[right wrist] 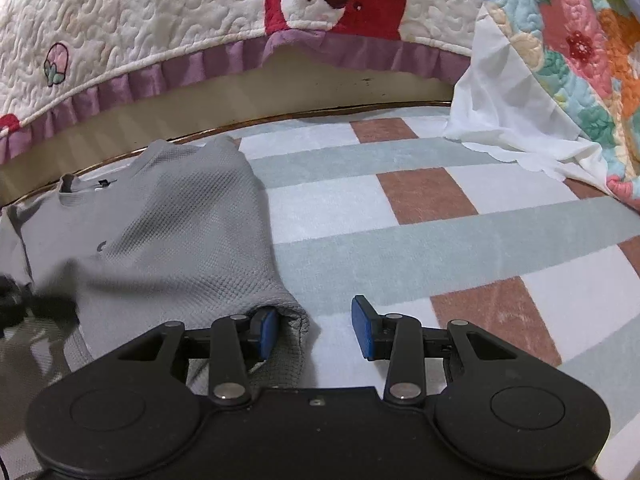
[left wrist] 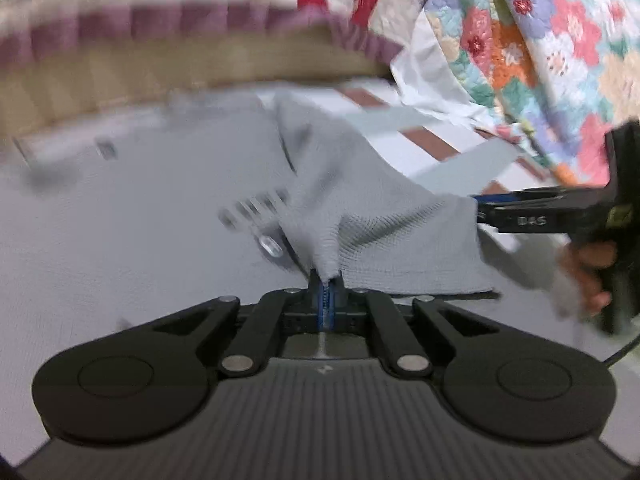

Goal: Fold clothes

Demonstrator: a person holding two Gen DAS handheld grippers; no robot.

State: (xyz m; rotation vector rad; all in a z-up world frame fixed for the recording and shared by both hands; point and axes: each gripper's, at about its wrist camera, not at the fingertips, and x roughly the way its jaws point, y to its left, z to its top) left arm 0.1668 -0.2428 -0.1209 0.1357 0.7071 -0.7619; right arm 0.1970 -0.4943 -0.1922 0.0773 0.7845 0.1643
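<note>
A grey waffle-knit shirt (right wrist: 160,232) lies on a checked blanket (right wrist: 440,220), collar toward the far bed edge. My left gripper (left wrist: 327,280) is shut on a pinched fold of the grey shirt (left wrist: 360,220) and lifts it; the view is blurred. My right gripper (right wrist: 316,330) is open, its left blue pad (right wrist: 269,330) touching the shirt's near right edge, its right pad (right wrist: 362,332) over bare blanket. The right gripper also shows in the left wrist view (left wrist: 484,210), at the lifted cloth's right edge, held by a hand.
A white quilt with a red bear and purple frill (right wrist: 240,20) hangs along the back. A floral patchwork quilt (right wrist: 568,60) and white sheet (right wrist: 500,112) are piled at the right. Bare blanket extends to the right of the shirt.
</note>
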